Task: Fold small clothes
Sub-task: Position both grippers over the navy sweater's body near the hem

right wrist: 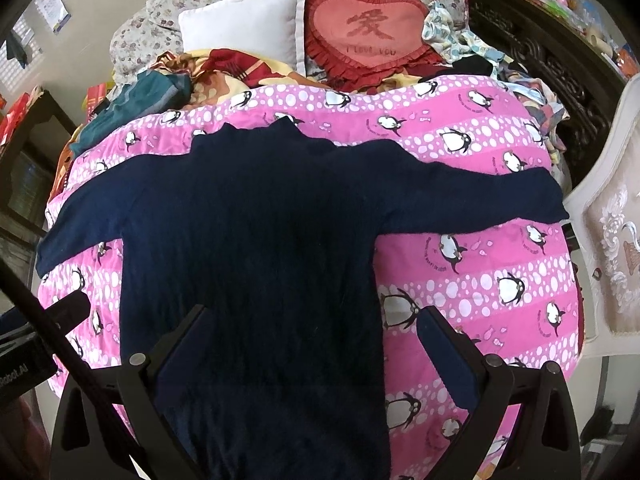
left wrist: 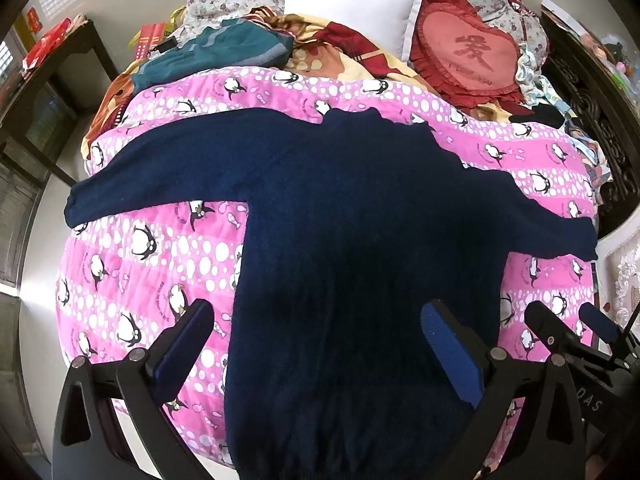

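A navy blue knitted sweater (left wrist: 352,216) (right wrist: 248,216) lies flat on a pink penguin-print quilt (left wrist: 152,248) (right wrist: 480,280), both sleeves spread out sideways, collar at the far end. My left gripper (left wrist: 320,320) hovers open above the sweater's lower left part, its fingers wide apart with nothing between them. My right gripper (right wrist: 312,324) stands open over the lower right part of the body, one finger over the sweater and one over the quilt. In the left wrist view the right gripper (left wrist: 568,320) shows at the right edge.
At the head of the bed sit a white pillow (left wrist: 352,4) (right wrist: 248,36), a red heart cushion (left wrist: 468,52) (right wrist: 368,36), a teal garment (left wrist: 224,52) and a patterned blanket. Dark wooden furniture (left wrist: 48,92) stands left; a carved dark headboard (right wrist: 552,80) and a white chair (right wrist: 612,232) stand right.
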A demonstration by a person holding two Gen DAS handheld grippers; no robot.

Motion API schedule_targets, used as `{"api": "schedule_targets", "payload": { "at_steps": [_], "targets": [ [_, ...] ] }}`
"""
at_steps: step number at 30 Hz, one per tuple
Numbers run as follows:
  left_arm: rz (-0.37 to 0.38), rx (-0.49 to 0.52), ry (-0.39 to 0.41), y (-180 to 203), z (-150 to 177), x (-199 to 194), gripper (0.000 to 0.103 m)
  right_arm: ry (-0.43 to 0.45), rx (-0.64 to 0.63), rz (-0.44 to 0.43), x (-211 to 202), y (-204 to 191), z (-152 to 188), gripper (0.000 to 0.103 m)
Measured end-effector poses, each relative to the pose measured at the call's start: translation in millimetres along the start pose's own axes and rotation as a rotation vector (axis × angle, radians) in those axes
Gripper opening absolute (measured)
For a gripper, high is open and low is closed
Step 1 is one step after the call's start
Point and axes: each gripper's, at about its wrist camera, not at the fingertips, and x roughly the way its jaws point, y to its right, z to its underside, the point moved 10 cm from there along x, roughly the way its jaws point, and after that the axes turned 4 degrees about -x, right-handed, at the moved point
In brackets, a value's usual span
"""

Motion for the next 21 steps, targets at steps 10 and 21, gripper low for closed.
{"api": "schedule_targets", "payload": {
  "at_steps": [10, 21],
  "targets": [
    [-0.003, -0.009, -0.011, 2, 3, 8, 0.103, -0.016, -0.004, 0.004, 6, 0, 0, 0.103],
    [-0.011, -0.009, -0.017, 5, 3, 14, 0.103, -0.026, -0.011, -0.007, 13, 2, 0, 0.103]
  ]
}}
